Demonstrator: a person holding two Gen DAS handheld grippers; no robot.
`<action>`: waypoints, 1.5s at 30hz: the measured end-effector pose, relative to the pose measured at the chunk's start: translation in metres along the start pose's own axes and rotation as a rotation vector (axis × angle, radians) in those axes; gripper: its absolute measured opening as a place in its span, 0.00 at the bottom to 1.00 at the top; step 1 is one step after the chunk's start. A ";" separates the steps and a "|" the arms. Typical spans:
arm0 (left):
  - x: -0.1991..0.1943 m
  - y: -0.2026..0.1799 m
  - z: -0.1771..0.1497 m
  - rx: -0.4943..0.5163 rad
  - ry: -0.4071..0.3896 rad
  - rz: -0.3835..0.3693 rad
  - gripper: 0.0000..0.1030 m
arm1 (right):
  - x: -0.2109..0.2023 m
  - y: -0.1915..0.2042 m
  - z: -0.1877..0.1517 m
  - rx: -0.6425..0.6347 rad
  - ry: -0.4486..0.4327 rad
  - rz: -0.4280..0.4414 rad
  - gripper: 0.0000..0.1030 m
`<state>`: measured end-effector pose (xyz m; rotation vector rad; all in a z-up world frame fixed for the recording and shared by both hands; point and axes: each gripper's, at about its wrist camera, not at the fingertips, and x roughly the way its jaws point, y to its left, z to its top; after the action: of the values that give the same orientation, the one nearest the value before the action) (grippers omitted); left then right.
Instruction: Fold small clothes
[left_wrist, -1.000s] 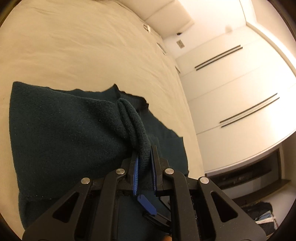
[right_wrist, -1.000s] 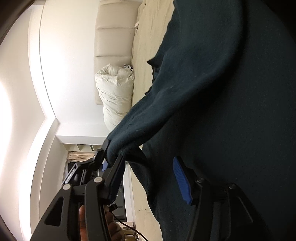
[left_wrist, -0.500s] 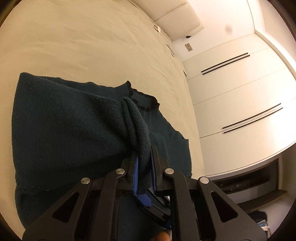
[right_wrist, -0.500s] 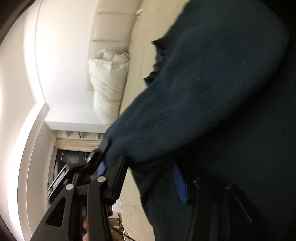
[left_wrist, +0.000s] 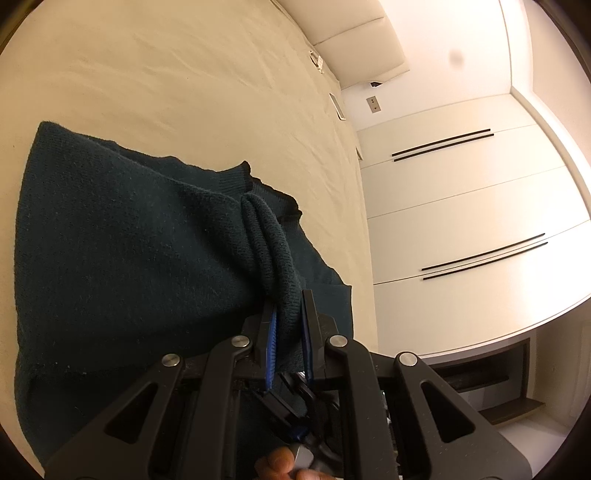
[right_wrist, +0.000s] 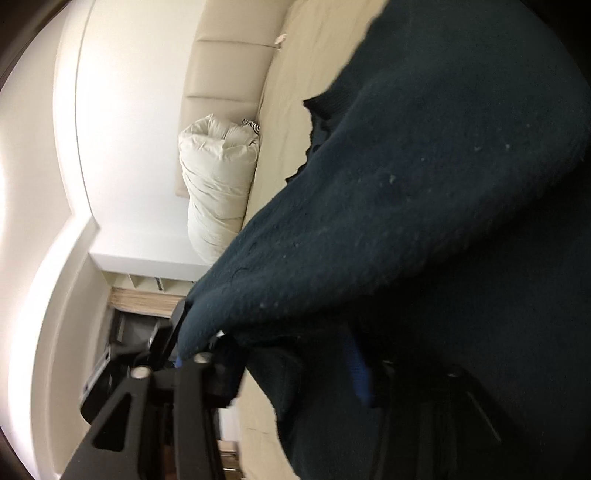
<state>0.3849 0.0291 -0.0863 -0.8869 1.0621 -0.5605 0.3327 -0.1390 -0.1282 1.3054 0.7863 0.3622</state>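
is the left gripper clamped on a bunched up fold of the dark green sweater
Yes, the left gripper has its blue pads pressed against a bunched ridge of the dark green sweater, which lies on the bed.

A dark green knit garment (right_wrist: 424, 206) fills most of the blurred frame, draped over the right tongs (right_wrist: 273, 350), whose jaws are closing with its fabric between them. Beyond, a white bundled duvet (right_wrist: 218, 184) lies on the bed (right_wrist: 314, 62).

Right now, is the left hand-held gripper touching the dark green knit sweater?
Touching. The left wrist view shows the left hand-held gripper with both blue pads pinching a bunched fold of the dark green knit sweater.
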 end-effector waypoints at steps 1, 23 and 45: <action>-0.001 -0.001 0.000 -0.004 -0.002 -0.006 0.09 | 0.000 -0.005 0.001 0.029 -0.003 0.003 0.21; -0.054 -0.016 -0.005 0.006 -0.114 -0.088 0.06 | -0.076 -0.042 0.002 0.087 -0.180 -0.197 0.05; -0.099 -0.051 -0.019 0.144 -0.120 0.015 0.08 | -0.107 0.009 -0.002 -0.222 0.032 -0.245 0.66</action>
<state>0.3284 0.0707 0.0026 -0.7760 0.9079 -0.5576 0.2584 -0.2047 -0.0863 0.9853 0.8959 0.2659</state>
